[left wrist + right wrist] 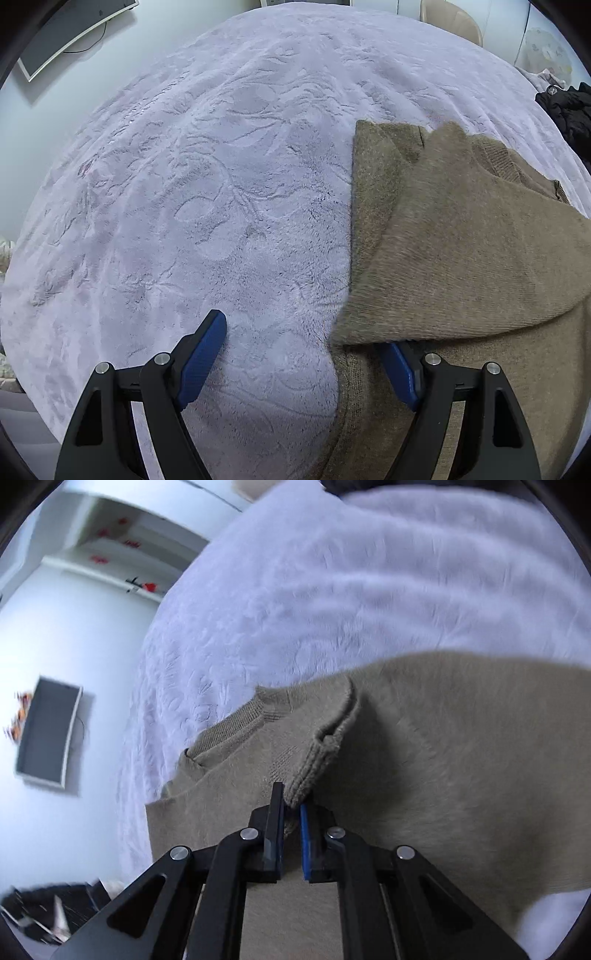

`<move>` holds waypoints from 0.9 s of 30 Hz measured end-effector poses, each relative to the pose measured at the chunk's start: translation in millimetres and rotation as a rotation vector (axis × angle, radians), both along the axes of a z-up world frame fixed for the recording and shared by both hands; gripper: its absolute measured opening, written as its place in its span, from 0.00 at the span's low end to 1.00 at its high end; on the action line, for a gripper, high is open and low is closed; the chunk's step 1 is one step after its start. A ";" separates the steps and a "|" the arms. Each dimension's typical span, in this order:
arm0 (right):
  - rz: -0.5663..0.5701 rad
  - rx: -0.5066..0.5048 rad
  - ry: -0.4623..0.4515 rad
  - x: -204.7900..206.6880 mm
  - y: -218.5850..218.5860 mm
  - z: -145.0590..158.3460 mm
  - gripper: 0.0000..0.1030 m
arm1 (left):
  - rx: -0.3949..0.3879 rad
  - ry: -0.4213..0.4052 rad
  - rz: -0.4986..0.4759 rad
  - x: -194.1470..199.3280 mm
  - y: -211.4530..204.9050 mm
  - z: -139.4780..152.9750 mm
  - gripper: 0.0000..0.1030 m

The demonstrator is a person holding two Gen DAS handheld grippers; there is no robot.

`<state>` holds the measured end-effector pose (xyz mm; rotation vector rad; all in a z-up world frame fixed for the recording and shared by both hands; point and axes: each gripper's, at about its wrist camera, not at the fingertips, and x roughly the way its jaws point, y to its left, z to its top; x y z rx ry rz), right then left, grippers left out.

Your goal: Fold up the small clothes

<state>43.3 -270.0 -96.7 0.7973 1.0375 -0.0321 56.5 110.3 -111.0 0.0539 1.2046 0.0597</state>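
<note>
A brown knitted sweater (461, 229) lies on a lavender fleece blanket (221, 166) at the right of the left wrist view, with one part folded over its body. My left gripper (306, 350) is open at the sweater's left edge; its right finger is partly hidden under the folded flap. In the right wrist view my right gripper (291, 812) is shut on the ribbed cuff (314, 768) of the sweater's sleeve (443, 757) and holds it above the sweater body (229, 794).
A black garment (569, 110) lies at the blanket's far right edge. A wall-mounted monitor (48, 731) and a white wall (48, 122) stand beyond the bed's left side. A beige chair (454, 18) stands at the far end.
</note>
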 end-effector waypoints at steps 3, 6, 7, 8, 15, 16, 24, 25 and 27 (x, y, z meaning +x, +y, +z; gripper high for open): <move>-0.010 -0.101 0.070 -13.3 -14.1 -7.4 0.08 | -0.021 0.010 -0.022 2.0 2.5 -3.2 0.79; -0.044 -0.077 0.166 -26.4 -30.5 -39.0 0.08 | -0.032 0.027 -0.077 -0.7 4.2 0.1 0.79; -0.051 -0.054 0.167 -28.6 -31.4 -44.9 0.08 | -0.031 0.029 -0.092 -3.7 4.5 2.2 0.79; -0.065 -0.035 0.159 -31.5 -31.8 -45.4 0.13 | -0.035 0.033 -0.115 -6.8 6.9 6.0 0.79; -0.014 -0.079 0.143 -51.1 -13.2 -5.3 0.43 | -0.110 0.051 -0.127 -19.9 39.0 34.1 0.78; 0.006 -0.077 0.134 -53.0 -8.4 -1.8 0.43 | -0.133 0.045 -0.112 -18.1 44.1 38.7 0.78; 0.135 -0.019 0.162 -24.2 52.1 -21.0 0.43 | -0.416 0.021 -0.160 63.9 19.1 42.2 0.78; 0.147 -0.011 0.162 -19.8 57.6 -23.2 0.43 | -0.420 0.029 -0.193 80.0 6.2 36.3 0.78; 0.175 -0.011 0.162 -18.4 68.9 -23.2 0.43 | -0.391 0.052 -0.229 102.9 -10.9 24.2 0.78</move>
